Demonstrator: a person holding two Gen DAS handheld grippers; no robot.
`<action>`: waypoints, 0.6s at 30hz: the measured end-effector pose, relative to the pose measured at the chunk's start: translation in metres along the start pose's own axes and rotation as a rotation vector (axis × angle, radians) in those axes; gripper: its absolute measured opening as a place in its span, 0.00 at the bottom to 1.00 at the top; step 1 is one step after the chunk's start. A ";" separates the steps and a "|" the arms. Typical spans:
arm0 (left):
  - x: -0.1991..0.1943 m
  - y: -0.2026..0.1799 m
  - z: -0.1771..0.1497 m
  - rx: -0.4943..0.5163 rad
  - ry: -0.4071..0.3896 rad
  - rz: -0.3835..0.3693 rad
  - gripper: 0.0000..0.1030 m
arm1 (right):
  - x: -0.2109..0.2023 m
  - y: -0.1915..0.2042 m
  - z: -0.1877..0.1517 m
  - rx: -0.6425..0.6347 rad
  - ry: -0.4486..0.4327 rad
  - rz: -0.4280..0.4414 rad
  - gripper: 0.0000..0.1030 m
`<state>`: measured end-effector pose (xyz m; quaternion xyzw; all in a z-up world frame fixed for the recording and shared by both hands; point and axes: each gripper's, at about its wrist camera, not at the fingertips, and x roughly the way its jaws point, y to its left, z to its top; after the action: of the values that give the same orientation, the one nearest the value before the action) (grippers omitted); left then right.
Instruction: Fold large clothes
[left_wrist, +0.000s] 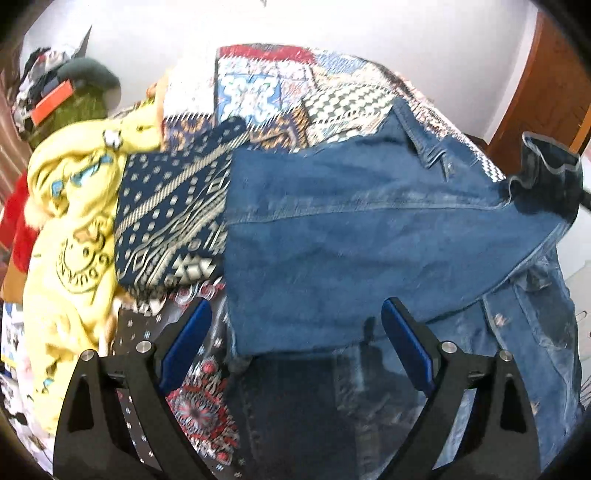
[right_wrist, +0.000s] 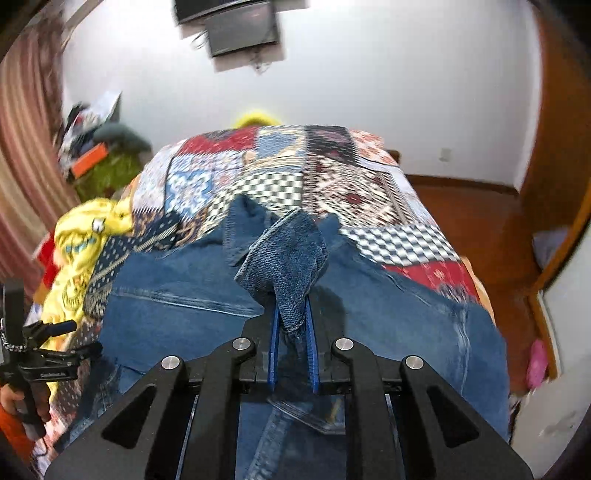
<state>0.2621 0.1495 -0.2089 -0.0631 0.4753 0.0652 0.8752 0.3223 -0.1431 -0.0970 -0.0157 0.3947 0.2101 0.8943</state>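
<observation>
A blue denim jacket (left_wrist: 351, 236) lies spread on the patchwork bedspread (left_wrist: 280, 99). My left gripper (left_wrist: 295, 317) is open and empty, its blue pads on either side of the jacket's near hem. My right gripper (right_wrist: 291, 314) is shut on a bunched fold of the denim jacket (right_wrist: 288, 258) and lifts it above the rest of the garment. That lifted fold shows at the right in the left wrist view (left_wrist: 546, 173). The left gripper shows at the left edge of the right wrist view (right_wrist: 55, 332).
A yellow printed garment (left_wrist: 70, 229) and a navy patterned cloth (left_wrist: 170, 221) lie left of the jacket. Red fabric (left_wrist: 18, 221) lies at the bed's left edge. A cluttered pile (right_wrist: 96, 147) stands by the curtain. Wooden floor (right_wrist: 480, 221) lies right of the bed.
</observation>
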 end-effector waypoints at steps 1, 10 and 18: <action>0.003 -0.003 0.001 0.005 0.007 -0.003 0.91 | 0.001 -0.009 -0.004 0.032 0.009 0.010 0.11; 0.050 -0.017 -0.015 0.000 0.113 -0.003 0.92 | 0.031 -0.061 -0.048 0.192 0.157 0.029 0.11; 0.044 -0.020 -0.019 0.032 0.123 0.008 0.92 | 0.027 -0.076 -0.067 0.207 0.219 0.014 0.17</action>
<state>0.2734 0.1287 -0.2550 -0.0509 0.5292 0.0570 0.8450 0.3216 -0.2157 -0.1726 0.0563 0.5095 0.1716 0.8413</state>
